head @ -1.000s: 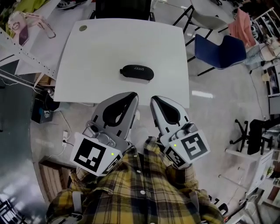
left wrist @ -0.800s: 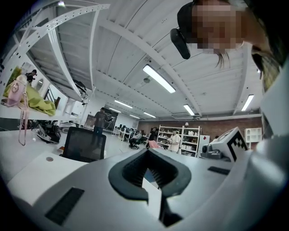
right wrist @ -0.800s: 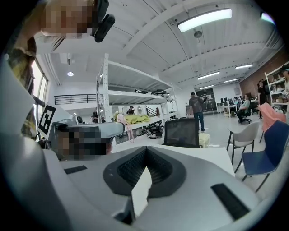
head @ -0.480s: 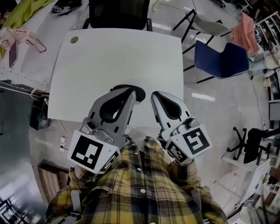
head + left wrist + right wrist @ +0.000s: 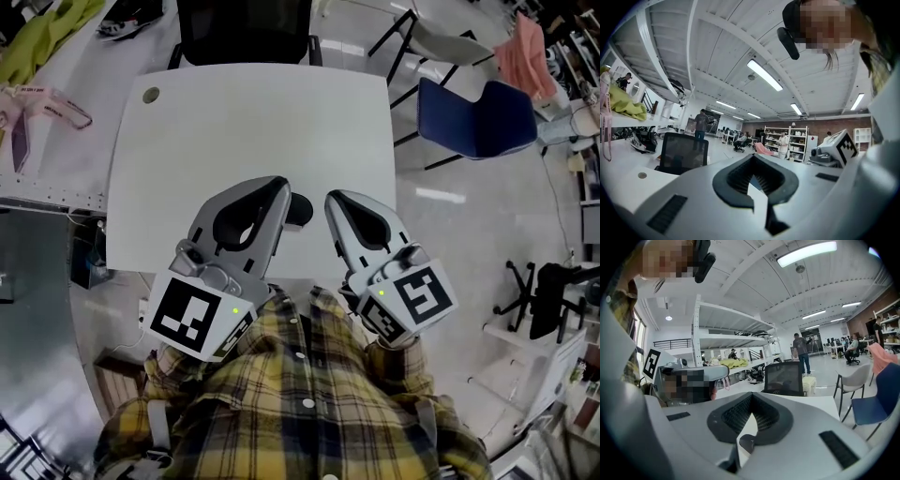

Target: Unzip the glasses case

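**Nearest.** Plaid shirt (image 5: 300, 394), filling the lower head view; sleeves cut off at the frame's bottom edge.

**Left gripper** (image 5: 274, 185). Over the table's near edge. Jaws fully together at the tips, nothing between them; its own view (image 5: 753, 156) confirms this.

**Right gripper** (image 5: 335, 199). Just beside the left one, apart from it. Tips likewise joined and holding nothing, as its own view (image 5: 751, 398) shows.

**Glasses case** (image 5: 300, 210). Black, lying on the table near its front edge, between the two grippers.

**Table** (image 5: 253, 122). White and square; a small round disc (image 5: 151, 95) lies at its far left corner.

**Beyond.** Black chair (image 5: 244, 28) at the far side; blue chair (image 5: 478, 117) on the floor to the right.

**Changes.**
- One second earlier the case lay in full view at mid-table, well ahead of both grippers, with the table's front edge clear of them.
- Both grippers now reach over that edge, and the left gripper covers most of the case.

**Obscured.**
- Only the case's right end shows in the head view; its zip and its print are hidden.
- In the right gripper view a dark rounded patch (image 5: 746, 442) sits in the window below the joined tips, too small to identify.
- The left gripper view shows only white table there.
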Demonstrator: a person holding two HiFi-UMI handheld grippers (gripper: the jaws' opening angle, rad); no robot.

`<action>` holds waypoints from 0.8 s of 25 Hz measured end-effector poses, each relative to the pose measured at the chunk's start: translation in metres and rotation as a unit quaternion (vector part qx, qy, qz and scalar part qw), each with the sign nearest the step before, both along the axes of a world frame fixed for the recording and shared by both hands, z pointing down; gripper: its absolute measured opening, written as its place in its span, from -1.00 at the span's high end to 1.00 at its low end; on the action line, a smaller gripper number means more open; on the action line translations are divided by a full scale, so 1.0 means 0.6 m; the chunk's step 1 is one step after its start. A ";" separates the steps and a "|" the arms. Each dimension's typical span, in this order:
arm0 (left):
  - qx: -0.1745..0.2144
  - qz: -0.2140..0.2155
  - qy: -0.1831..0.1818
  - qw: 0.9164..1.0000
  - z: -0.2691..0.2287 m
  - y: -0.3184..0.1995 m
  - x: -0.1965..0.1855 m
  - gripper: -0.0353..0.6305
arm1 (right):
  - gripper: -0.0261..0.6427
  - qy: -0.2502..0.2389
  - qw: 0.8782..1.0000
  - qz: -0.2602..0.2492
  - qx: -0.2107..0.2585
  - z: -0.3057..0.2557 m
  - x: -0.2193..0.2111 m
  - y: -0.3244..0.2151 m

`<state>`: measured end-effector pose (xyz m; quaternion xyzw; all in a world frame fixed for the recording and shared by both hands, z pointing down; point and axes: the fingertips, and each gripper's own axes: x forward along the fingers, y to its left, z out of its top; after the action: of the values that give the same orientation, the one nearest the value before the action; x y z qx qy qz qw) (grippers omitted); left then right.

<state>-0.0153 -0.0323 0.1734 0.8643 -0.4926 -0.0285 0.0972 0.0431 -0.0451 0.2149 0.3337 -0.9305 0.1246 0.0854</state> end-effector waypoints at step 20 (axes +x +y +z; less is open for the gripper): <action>-0.134 0.168 -0.161 0.963 0.232 -0.044 0.015 0.48 | 0.93 0.018 0.992 0.052 -0.115 0.156 0.030 -0.021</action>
<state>-0.0060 -0.0588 0.3126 0.9071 -0.3487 0.1934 0.1348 0.0610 -0.0579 0.3084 0.3719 -0.8897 0.2290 0.1330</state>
